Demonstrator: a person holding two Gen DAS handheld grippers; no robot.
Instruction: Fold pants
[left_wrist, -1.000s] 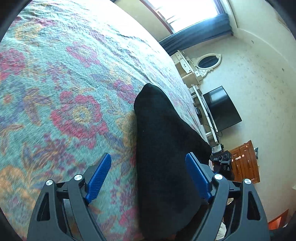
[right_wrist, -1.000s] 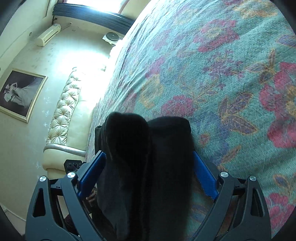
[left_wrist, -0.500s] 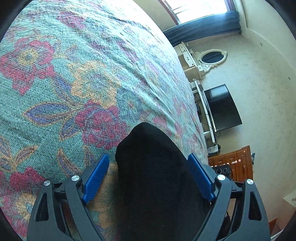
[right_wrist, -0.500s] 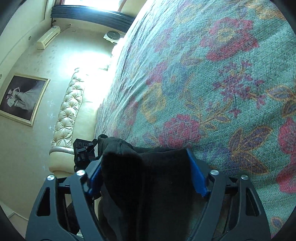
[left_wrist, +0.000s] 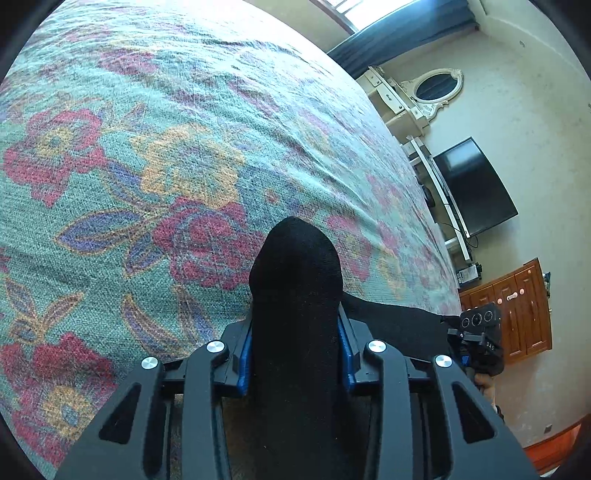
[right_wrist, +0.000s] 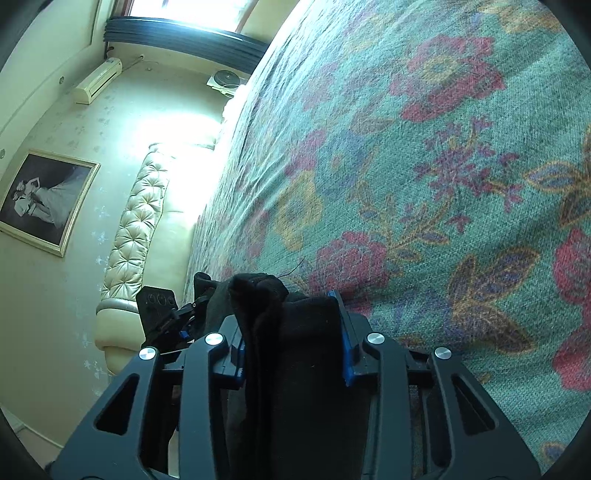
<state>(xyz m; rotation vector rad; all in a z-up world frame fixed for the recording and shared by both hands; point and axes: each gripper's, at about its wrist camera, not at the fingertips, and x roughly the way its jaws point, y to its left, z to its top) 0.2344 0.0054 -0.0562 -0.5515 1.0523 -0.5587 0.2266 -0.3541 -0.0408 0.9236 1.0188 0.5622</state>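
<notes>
The black pants (left_wrist: 295, 280) lie at the near edge of a bed with a teal floral bedspread (left_wrist: 155, 155). My left gripper (left_wrist: 295, 354) is shut on a bunched fold of the pants, which sticks out past its blue pads (left_wrist: 244, 363). My right gripper (right_wrist: 291, 343) is shut on another bunched part of the pants (right_wrist: 266, 306) at the bed's edge. The rest of the pants is hidden under the grippers. Each gripper shows in the other's view: the right one at the left wrist view's right (left_wrist: 480, 339), the left one (right_wrist: 162, 310) beside the pants.
The bedspread (right_wrist: 424, 166) stretches far ahead in both views. A tufted cream headboard (right_wrist: 136, 229) and a framed picture (right_wrist: 40, 199) are to the right gripper's left. A TV (left_wrist: 472, 184), a wooden cabinet (left_wrist: 517, 310) and a white dresser with mirror (left_wrist: 417, 96) stand beyond the bed.
Both grippers have closed from wide open onto the black pants. Both views have moved forward over the bedspread, with the fabric now bunched between the pads.
</notes>
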